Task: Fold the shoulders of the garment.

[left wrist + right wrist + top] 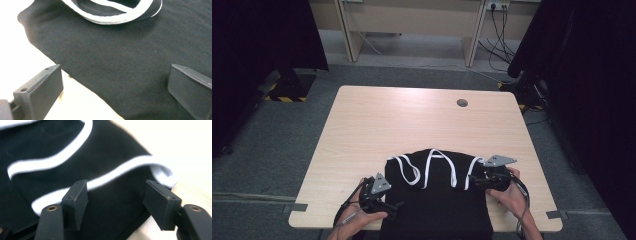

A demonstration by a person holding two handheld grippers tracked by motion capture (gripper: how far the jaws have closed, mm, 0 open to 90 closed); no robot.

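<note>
A black garment (437, 200) with white trim (432, 167) lies flat at the counter's (377, 125) near edge, spilling over it. The right tool (115, 195), jaws spread, hovers over its trimmed right corner; the left tool (112, 85), also spread, straddles the left hem.

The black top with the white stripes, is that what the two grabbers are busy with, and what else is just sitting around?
Part of the job:
- black top with white trim
- left gripper, jaws open at its edge
- right gripper, jaws open over the trim

Just lying about:
- table, which only holds the top
- round cable hole
- desk behind
- wall cables
</note>
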